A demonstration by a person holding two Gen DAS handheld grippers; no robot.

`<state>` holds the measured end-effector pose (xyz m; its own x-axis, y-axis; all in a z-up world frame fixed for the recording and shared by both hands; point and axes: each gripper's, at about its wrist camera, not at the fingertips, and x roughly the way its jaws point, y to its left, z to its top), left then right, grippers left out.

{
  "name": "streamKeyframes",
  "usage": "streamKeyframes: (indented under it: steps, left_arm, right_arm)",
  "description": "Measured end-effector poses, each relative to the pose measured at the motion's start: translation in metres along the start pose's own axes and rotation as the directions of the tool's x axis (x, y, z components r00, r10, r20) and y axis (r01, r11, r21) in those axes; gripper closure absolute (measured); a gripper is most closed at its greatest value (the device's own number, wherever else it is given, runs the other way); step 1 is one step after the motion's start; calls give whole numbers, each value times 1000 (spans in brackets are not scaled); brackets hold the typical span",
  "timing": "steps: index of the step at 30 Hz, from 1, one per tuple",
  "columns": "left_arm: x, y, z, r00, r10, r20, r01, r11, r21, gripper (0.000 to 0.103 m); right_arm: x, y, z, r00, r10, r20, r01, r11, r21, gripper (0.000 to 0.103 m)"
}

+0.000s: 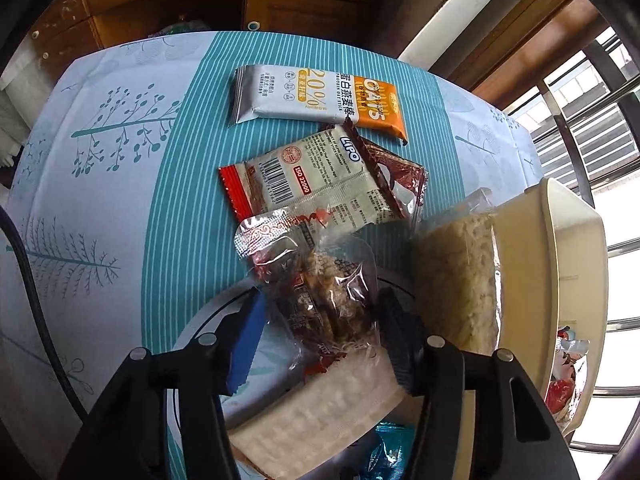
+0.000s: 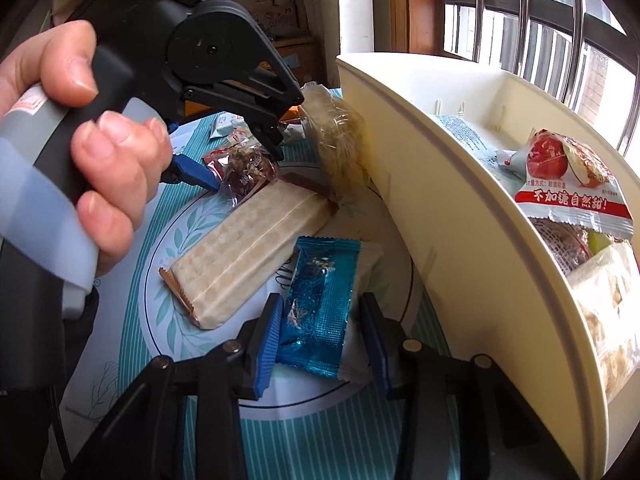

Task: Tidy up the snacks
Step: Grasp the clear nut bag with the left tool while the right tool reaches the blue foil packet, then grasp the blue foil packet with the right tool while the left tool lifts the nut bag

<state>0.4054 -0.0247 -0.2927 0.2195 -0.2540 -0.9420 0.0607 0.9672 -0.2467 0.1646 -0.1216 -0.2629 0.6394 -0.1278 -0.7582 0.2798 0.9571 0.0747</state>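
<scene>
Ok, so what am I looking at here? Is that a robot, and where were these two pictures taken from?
No robot: a person's hand holds a pincer tool, one per hand, each with a camera looking along its two fingers. One picture is from the left gripper, which straddles a clear nut packet. The other is from the right gripper, straddling a blue packet on the plate. Whether either pinches yet is unclear. A cracker pack shares the plate, and a cream box holds more snacks.

Both the left hand-held gripper (image 1: pixel 320 312) and right hand-held gripper (image 2: pixel 320 332) point downward, jaws part-closed.
</scene>
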Motion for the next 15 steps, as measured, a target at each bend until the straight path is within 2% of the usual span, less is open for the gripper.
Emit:
streamKeyframes:
  steps: [9,15]
  left_arm:
    - [-15,26,-16,999,20,-42,-21,999,-26,49]
    - [-37,53,-37,998,16,-66,-20,998,-66,49]
  right_arm:
    - [-4,-3,-1,999,-8,-32,9,1000,13,65]
    - [-10,4,-11,998,-31,-47,29,999,-37,66]
